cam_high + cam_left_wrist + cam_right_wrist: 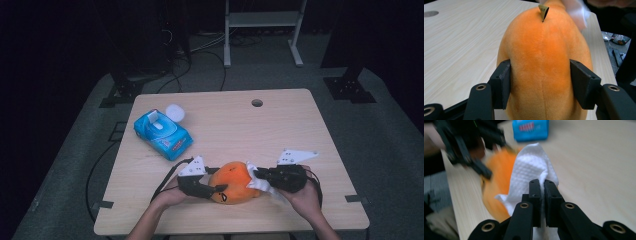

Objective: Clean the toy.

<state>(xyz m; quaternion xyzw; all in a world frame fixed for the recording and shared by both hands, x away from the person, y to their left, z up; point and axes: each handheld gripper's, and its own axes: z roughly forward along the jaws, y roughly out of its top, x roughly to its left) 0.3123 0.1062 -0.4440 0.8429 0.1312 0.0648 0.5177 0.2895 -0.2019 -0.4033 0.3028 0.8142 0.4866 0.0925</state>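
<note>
Orange plush toy (231, 182) lying near the front edge of the wooden table (280, 130), between both hands. Left gripper (540, 83) clamped on the plush, pads pressed into its sides. Right gripper (542, 195) pinched together on a white wipe (529, 173), laid against the toy's far side. Blue wipes pack (162, 134) well apart, at the table's left, white lid (175, 112) just behind it.

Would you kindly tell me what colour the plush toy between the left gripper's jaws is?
The plush toy is orange; the left gripper view shows it best.
</note>
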